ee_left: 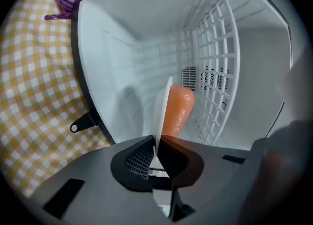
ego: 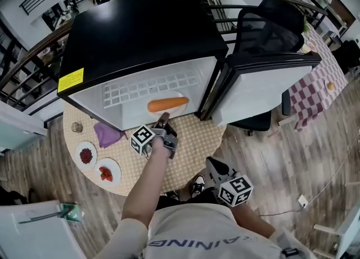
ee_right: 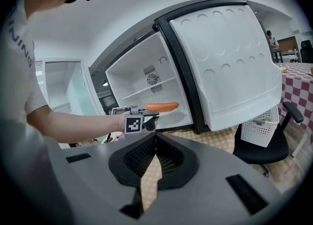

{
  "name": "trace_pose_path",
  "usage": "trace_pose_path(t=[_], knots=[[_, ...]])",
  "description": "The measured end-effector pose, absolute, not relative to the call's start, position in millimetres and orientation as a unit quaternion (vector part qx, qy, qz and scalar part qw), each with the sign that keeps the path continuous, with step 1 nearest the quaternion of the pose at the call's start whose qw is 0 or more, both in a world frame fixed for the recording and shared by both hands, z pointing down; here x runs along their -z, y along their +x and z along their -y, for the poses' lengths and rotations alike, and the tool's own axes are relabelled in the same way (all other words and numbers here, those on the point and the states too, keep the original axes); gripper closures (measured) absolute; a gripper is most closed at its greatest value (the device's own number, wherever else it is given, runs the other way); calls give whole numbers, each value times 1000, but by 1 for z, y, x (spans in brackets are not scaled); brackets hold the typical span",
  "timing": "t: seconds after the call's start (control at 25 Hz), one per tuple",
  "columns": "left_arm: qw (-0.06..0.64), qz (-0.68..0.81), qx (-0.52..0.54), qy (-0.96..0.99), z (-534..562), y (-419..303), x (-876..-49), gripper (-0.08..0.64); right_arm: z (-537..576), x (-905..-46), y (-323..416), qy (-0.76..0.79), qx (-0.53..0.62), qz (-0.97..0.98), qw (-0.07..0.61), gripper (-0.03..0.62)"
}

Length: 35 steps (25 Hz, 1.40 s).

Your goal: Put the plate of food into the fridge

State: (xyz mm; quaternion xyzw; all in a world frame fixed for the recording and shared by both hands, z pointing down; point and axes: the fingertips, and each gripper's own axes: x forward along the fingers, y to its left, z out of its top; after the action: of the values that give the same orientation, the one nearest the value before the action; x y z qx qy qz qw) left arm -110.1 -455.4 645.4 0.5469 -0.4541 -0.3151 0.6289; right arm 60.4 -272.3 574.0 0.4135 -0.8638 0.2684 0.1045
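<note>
A white plate (ee_left: 163,107) carries one long orange piece of food (ee_left: 177,111). My left gripper (ee_left: 157,153) is shut on the plate's near rim and holds it edge-on inside the open white fridge (ee_left: 122,33). In the head view the food (ego: 167,105) sits in the mouth of the black-topped fridge (ego: 140,32), with the left gripper (ego: 163,119) just in front of it. The fridge door (ego: 264,89) stands open to the right. My right gripper (ego: 216,169) hangs low by the person's body, shut and holding nothing. From its own view, the plate (ee_right: 168,112) is level at the fridge opening.
The fridge stands on a round table with a yellow checked cloth (ego: 191,139). On it lie a purple cloth (ego: 107,134) and two small plates of red fruit (ego: 86,155) (ego: 107,172). A wire shelf (ee_left: 215,72) runs along the inside. A black office chair (ego: 267,27) stands behind the door.
</note>
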Motion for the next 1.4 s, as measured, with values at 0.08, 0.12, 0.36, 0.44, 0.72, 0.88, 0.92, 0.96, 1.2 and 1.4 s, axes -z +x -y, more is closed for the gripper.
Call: trace_pose_path(t=[0.08, 0.12, 0.36, 0.44, 0.72, 0.88, 0.92, 0.96, 1.2, 1.4], knots=[[631, 460, 321, 536, 465, -111, -652, 531, 270, -578, 64, 414, -274, 861, 108, 570], [632, 463, 323, 530, 470, -111, -655, 531, 269, -579, 65, 414, -276, 860, 109, 569], [636, 470, 321, 521, 497, -109, -667, 531, 268, -583, 70, 408, -282, 861, 112, 569], [635, 472, 319, 521, 503, -108, -669, 531, 270, -584, 72, 408, -281, 861, 113, 569], [649, 484, 316, 495, 512, -107, -682, 528, 272, -580, 74, 403, -273, 867, 106, 569], [651, 492, 308, 489, 515, -106, -689, 528, 272, -583, 78, 407, -277, 864, 108, 569], [652, 493, 305, 488, 515, -105, -691, 528, 272, -584, 78, 408, -278, 863, 109, 569], [654, 494, 304, 486, 514, -105, -692, 526, 271, -585, 79, 408, -279, 863, 110, 569], [656, 497, 297, 484, 515, -105, -697, 526, 273, -588, 78, 411, -279, 860, 117, 569], [632, 516, 199, 543, 513, -101, -696, 502, 271, -590, 75, 407, -284, 860, 118, 570]])
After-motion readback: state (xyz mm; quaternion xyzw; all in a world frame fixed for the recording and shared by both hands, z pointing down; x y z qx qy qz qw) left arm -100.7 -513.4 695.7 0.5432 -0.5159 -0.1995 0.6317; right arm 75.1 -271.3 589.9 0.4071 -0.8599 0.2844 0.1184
